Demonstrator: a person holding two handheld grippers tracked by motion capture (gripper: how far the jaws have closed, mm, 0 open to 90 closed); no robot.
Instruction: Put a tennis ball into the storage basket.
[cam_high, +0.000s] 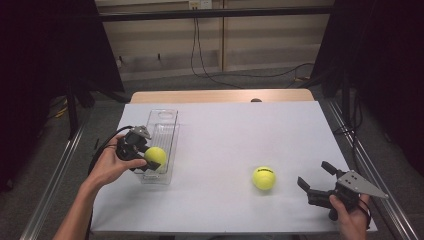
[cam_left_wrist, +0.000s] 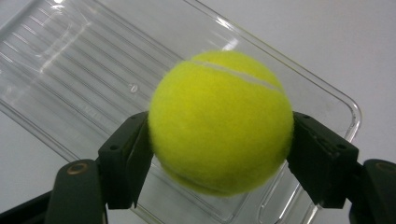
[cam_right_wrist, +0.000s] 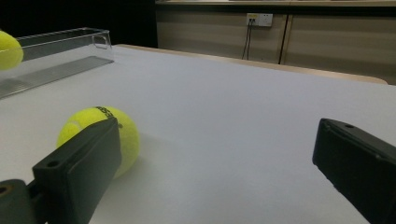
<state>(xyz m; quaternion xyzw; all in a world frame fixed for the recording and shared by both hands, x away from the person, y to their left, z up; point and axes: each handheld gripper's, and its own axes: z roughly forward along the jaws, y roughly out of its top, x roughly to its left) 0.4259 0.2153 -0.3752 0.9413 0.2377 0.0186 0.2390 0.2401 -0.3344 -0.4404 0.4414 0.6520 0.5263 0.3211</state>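
My left gripper (cam_high: 153, 159) is shut on a yellow tennis ball (cam_high: 155, 156) and holds it above the near end of a clear plastic tray (cam_high: 165, 131) at the table's left. The left gripper view shows both black jaws pressed on the held ball (cam_left_wrist: 221, 121), with the tray (cam_left_wrist: 88, 79) beneath it. A second tennis ball (cam_high: 264, 178) rests on the white table right of centre. My right gripper (cam_high: 316, 176) stands open near the front right corner, a little right of that ball. In the right gripper view the ball (cam_right_wrist: 99, 138) lies beyond the left jaw.
The white table top (cam_high: 230, 135) has free room in its middle and far half. Its wooden far edge (cam_high: 220, 95) shows beyond the sheet. Metal rails (cam_high: 55, 170) run along both sides, and cables (cam_high: 200, 55) hang at the back wall.
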